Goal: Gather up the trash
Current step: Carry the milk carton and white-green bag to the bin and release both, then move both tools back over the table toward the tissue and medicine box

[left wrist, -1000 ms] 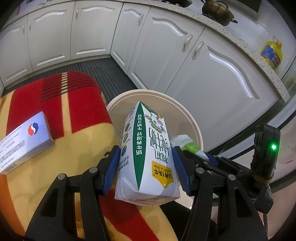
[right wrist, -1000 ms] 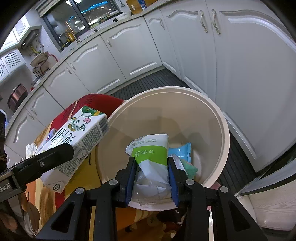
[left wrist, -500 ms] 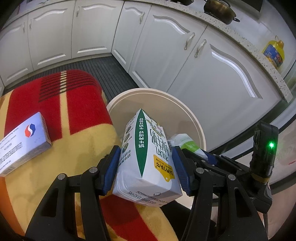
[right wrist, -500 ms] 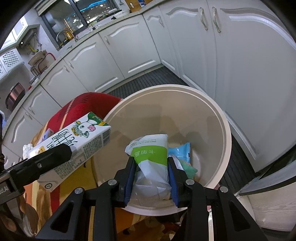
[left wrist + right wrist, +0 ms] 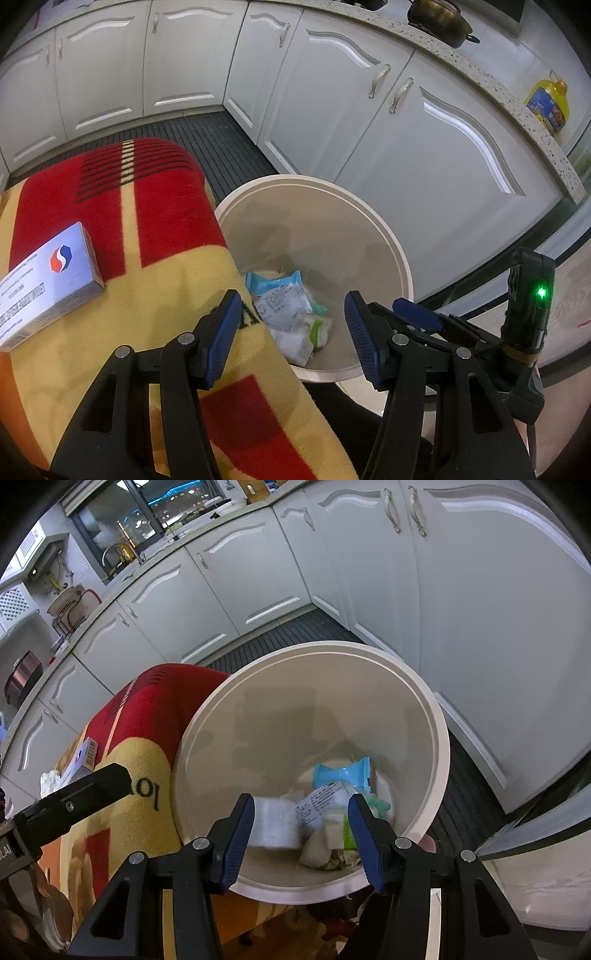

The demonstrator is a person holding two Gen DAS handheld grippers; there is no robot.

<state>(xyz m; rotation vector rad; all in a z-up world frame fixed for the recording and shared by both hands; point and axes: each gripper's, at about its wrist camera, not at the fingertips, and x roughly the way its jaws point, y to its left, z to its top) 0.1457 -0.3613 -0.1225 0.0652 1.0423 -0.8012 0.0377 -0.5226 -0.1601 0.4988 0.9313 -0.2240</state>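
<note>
A cream round trash bin (image 5: 384,236) (image 5: 439,738) stands beside the blanket-covered table. Inside lie a blue wrapper (image 5: 275,282) (image 5: 341,773), a white-and-green packet (image 5: 317,328) (image 5: 349,834) and a blurred white carton (image 5: 275,823), seemingly still falling. My left gripper (image 5: 291,334) is open and empty over the table edge and the bin. My right gripper (image 5: 301,830) is open and empty over the bin's near rim. A white box with a red-blue logo (image 5: 44,280) (image 5: 86,755) lies on the blanket.
The table carries a red and yellow blanket (image 5: 155,206) (image 5: 147,716). White kitchen cabinets (image 5: 443,147) (image 5: 461,590) ring a dark ribbed floor mat (image 5: 207,136). A crumpled white tissue (image 5: 50,779) lies on the far table end. An oil bottle (image 5: 548,105) and a pot (image 5: 439,18) stand on the counter.
Both grippers opened. The left one let go of the milk carton and the right one let go of the green-and-white packet; both dropped into the bin.
</note>
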